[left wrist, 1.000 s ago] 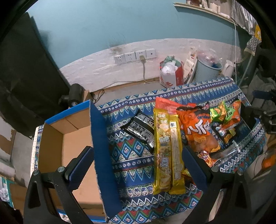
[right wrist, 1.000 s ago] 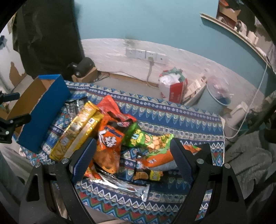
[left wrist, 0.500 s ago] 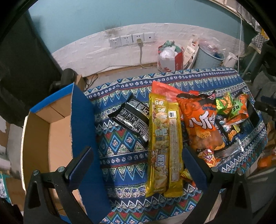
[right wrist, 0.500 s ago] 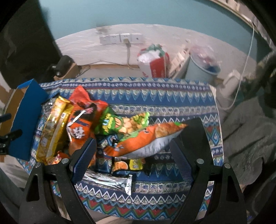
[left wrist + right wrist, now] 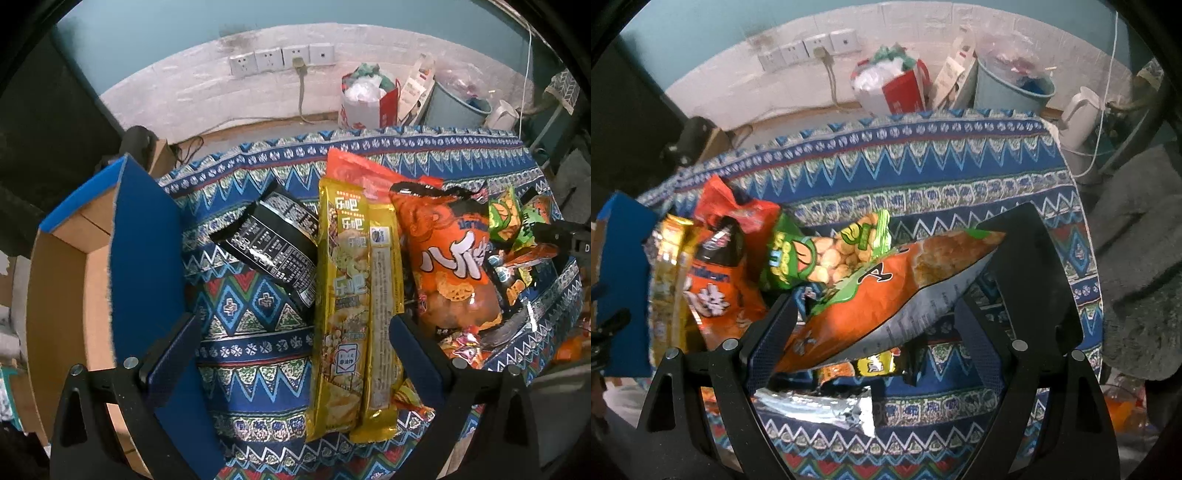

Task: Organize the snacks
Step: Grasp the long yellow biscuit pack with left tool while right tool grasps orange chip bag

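Orange snack bag lies between my spread right jaws, over the pile on the table, my left jaws spread and empty; I judge pickup underway, next closing and carrying left to the cardboard box.

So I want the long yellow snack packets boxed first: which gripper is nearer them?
Left. The left gripper hovers right over the long yellow snack packets; the right gripper straddles an orange chip bag, further right.

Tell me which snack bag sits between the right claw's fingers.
The orange bag with the silver back, lying across the gap; the green pea bag lies beyond it.
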A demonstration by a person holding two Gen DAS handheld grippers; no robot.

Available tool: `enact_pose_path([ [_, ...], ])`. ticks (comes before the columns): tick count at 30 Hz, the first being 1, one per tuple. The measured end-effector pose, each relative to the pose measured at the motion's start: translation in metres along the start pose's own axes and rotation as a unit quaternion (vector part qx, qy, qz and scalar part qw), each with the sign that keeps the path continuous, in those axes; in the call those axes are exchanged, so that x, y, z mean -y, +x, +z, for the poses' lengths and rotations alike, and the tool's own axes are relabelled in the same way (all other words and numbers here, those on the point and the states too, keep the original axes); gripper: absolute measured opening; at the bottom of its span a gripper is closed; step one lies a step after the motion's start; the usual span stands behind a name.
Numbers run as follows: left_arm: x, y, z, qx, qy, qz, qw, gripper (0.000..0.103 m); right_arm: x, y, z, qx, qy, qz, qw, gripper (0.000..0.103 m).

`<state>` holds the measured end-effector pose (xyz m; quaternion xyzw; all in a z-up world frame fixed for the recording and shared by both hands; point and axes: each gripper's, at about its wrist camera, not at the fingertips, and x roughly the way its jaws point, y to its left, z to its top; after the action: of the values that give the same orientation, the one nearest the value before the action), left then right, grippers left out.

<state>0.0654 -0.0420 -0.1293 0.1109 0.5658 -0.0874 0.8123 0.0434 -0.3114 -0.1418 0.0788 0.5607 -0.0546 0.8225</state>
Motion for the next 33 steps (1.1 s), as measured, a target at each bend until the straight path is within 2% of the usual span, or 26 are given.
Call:
enact_pose_path([
  [7,0.000,0.029,0.002,-0.030,-0.004,0.000,0.9995,0.102,0.003,0.026,0.000,-0.028,0.010,-0.011,1.000,0.085],
  [16,0.007,0.058,-0.003,-0.061,0.003,-0.015,0.9980,0.102,0.007,0.036,-0.002,-0.056,-0.003,-0.021,0.998,0.085],
  [18,0.005,0.060,-0.004,-0.058,0.000,-0.021,0.9981,0.102,0.010,0.037,-0.006,-0.065,-0.008,-0.029,0.997,0.075],
  [21,-0.002,0.063,-0.004,-0.059,-0.011,-0.036,0.9975,0.094,0.015,0.038,-0.011,-0.068,-0.007,-0.025,0.997,0.071],
  [25,-0.017,0.069,-0.004,-0.072,-0.039,-0.065,0.9946,0.081,0.020,0.044,-0.008,-0.063,-0.010,-0.027,0.998,0.071],
  [27,-0.019,0.071,-0.005,-0.075,-0.036,-0.061,0.9947,0.080,0.027,0.049,-0.006,-0.066,-0.006,-0.028,0.997,0.076],
  [30,-0.020,0.071,-0.005,-0.073,-0.035,-0.057,0.9950,0.080,0.032,0.064,-0.004,-0.079,-0.001,-0.014,0.997,0.076],
  [33,-0.009,0.070,-0.005,-0.075,-0.021,-0.045,0.9960,0.080,0.031,0.070,-0.004,-0.078,-0.011,-0.028,0.996,0.069],
])
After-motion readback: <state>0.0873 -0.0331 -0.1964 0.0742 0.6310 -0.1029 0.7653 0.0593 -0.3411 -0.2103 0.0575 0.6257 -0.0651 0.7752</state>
